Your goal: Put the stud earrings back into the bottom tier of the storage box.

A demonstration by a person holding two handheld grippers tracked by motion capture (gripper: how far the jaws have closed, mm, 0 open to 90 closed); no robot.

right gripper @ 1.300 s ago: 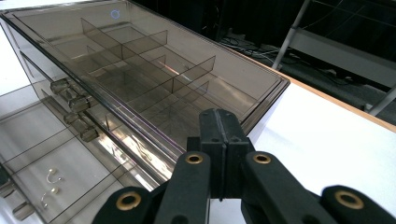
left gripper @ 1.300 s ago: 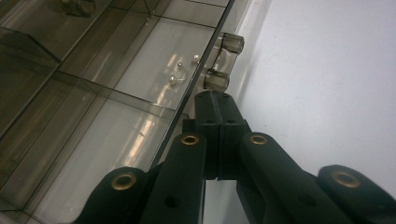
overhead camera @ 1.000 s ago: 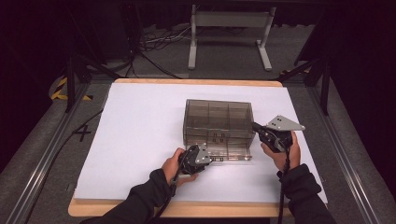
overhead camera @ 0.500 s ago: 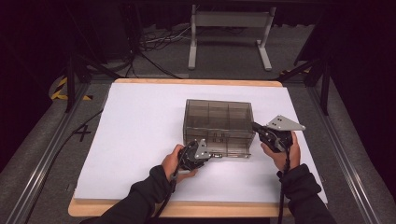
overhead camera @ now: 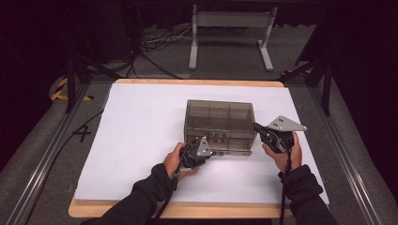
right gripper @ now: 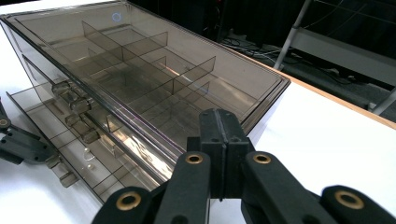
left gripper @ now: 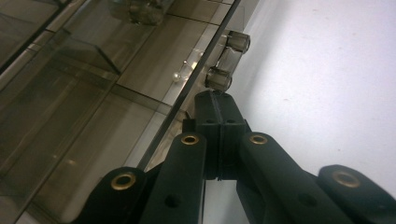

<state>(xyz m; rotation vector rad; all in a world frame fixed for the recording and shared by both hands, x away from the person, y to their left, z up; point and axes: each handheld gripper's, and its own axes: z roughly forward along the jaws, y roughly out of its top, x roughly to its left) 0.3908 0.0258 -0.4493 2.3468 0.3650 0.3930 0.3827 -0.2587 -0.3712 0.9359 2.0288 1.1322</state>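
A smoky transparent drawer box (overhead camera: 219,123) stands on the white table cover (overhead camera: 141,131). Its bottom drawer (right gripper: 70,140) is slid out a little toward the person. My left gripper (overhead camera: 212,152) is at the front of that drawer, jaws shut with nothing between them. In the left gripper view its tips (left gripper: 217,100) sit just below the drawer's clear handle (left gripper: 229,58). Small pearl-like beads (left gripper: 176,77) lie inside the drawer. My right gripper (overhead camera: 257,127) is shut too, its tips (right gripper: 219,119) at the box's right near corner, close under the lid's rim.
The box top (right gripper: 140,70) shows several divided compartments. The wooden table edge (overhead camera: 187,210) runs along the near side. Beyond the table stand a grey metal frame (overhead camera: 230,37) and cables on the floor. Bare white cover lies left of the box.
My left gripper has edged slightly up toward the box front. The right gripper and the box have not moved.
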